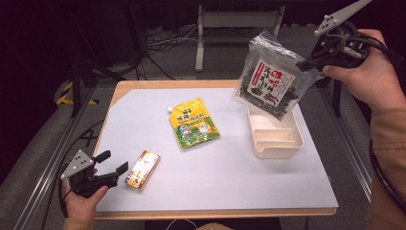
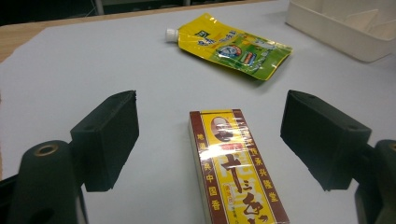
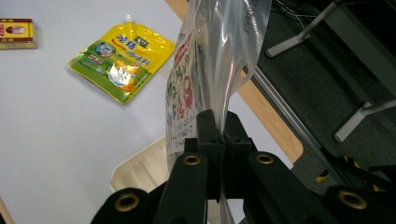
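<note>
Right gripper (image 1: 306,64), jaws clamped on the upper edge of a clear bag (image 1: 268,81), holds it hanging above the white bin (image 1: 277,136) at the counter's (image 1: 215,191) right side. Risk: thin film may slip from the pinch, or bag may snag the bin rim (it looks wider than the bin). Left gripper (image 1: 115,165), jaws apart, w/ box (image 1: 142,170) lying between them, untouched.
</note>
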Motion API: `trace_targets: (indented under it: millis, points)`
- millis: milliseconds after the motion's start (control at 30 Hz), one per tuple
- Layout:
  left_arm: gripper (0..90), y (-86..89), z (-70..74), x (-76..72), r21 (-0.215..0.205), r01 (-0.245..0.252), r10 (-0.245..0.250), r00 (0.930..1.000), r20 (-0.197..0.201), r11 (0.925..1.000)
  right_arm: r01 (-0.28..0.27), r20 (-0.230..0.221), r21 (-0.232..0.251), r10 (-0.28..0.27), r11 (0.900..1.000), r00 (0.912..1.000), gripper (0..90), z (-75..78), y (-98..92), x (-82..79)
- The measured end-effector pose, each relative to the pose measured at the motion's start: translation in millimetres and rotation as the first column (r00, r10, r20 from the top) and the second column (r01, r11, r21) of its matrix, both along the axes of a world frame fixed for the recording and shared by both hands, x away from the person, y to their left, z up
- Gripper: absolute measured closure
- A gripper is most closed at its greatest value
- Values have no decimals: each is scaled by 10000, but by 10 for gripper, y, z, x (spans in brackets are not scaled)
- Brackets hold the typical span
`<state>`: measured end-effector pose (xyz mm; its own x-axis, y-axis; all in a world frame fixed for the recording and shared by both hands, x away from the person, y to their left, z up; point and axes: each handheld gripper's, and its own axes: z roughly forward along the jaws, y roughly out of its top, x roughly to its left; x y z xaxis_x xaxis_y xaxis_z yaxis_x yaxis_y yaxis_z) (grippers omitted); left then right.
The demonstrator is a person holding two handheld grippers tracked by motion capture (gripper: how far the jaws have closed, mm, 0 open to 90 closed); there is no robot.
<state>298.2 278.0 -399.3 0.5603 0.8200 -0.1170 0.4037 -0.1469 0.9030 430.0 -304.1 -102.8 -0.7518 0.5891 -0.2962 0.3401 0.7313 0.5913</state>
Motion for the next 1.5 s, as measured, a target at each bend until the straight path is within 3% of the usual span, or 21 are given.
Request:
trace_targets:
  millis: [100, 900, 1500]
  points:
    - [199, -2, 1, 2, -16, 6, -6, 10000, 1, 10000, 148, 159, -32, -147, 9999, 9998, 888, -30, -32, 33]
    - [200, -7, -15, 18, 36, 24, -24, 10000, -61, 10000, 1145, 98, -149, -1144, 9933, 9934, 887, -390, -295, 304]
    - [203, -22, -10, 16, 30, 38, -38, 10000, -25, 10000, 1425, -60, -985, -1437, 9849, 9896, 885, -588, -284, 414]
